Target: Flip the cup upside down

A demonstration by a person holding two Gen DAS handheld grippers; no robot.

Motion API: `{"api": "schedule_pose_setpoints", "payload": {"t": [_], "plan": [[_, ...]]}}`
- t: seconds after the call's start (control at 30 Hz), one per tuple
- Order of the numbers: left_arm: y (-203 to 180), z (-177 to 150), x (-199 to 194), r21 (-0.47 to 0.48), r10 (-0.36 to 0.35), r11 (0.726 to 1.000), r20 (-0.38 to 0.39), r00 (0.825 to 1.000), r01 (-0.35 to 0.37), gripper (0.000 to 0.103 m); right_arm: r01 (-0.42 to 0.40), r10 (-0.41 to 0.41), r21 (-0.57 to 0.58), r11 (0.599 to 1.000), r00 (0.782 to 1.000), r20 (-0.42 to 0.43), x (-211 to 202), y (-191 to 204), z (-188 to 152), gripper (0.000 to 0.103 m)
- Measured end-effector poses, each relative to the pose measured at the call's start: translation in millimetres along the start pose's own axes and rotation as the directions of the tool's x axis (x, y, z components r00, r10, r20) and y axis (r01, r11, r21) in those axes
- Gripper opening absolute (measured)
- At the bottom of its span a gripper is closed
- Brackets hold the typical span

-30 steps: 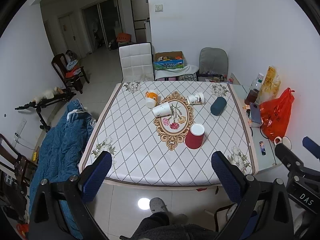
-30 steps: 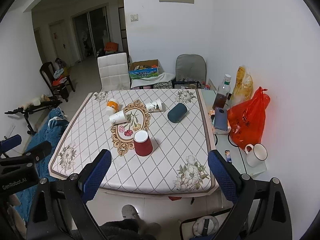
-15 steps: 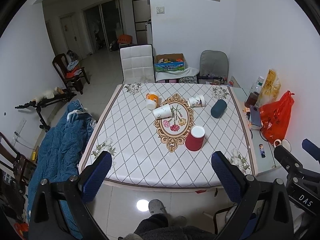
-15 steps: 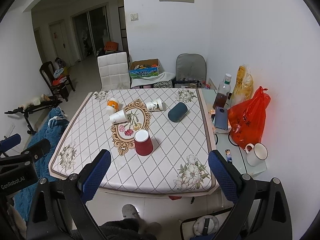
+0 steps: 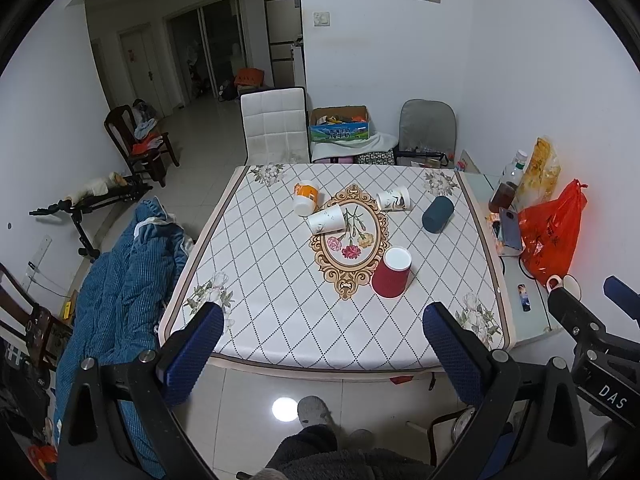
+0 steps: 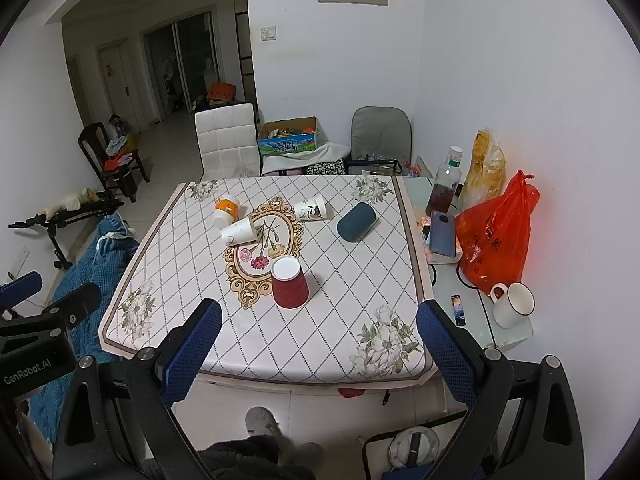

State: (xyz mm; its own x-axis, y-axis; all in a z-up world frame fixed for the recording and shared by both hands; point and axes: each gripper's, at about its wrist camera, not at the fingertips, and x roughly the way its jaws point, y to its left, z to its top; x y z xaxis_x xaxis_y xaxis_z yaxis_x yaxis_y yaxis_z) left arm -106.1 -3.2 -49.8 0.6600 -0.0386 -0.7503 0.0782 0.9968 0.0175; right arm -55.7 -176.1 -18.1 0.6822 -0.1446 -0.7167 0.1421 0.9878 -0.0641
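Standing base-up on the square table with the diamond-pattern cloth (image 5: 280, 304), the red paper cup (image 5: 391, 274) sits at the 4 o'clock edge of the gold-framed floral medallion (image 5: 351, 240), its mouth hidden against the cloth. Four cups lie on their sides further back: an orange-and-white cup (image 5: 305, 198) at 11 o'clock of the medallion, a white paper cup (image 5: 327, 219) touching it, a white printed cup (image 5: 394, 200) at 1 o'clock, and a dark teal cup (image 5: 438, 214) at 2 o'clock; their insides cannot be made out. On the pale side shelf (image 6: 472, 300), a white enamel mug (image 6: 513, 304) stands upright, its contents hard to tell, near a bottle of brown liquid (image 6: 443, 188) and a red plastic bag (image 6: 496, 232). Both tools hover short of the table's near edge: the left gripper (image 5: 320, 344) and the right gripper (image 6: 320, 344) each have blue-padded jaws spread wide apart, holding nothing. Each tool's body is cut off by the frame
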Motion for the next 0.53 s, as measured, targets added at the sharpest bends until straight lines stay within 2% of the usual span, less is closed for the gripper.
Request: {"api": "schedule_pose_setpoints", "payload": {"t": [0.53], "plan": [[1.3, -1.7, -2.1, -0.001, 0.003, 1.0, 0.005, 1.0, -0.003, 0.102, -0.001, 0.001, 0.004, 1.0, 1.0, 0.002, -4.1, 2.6, -3.4, 0.1]]}}
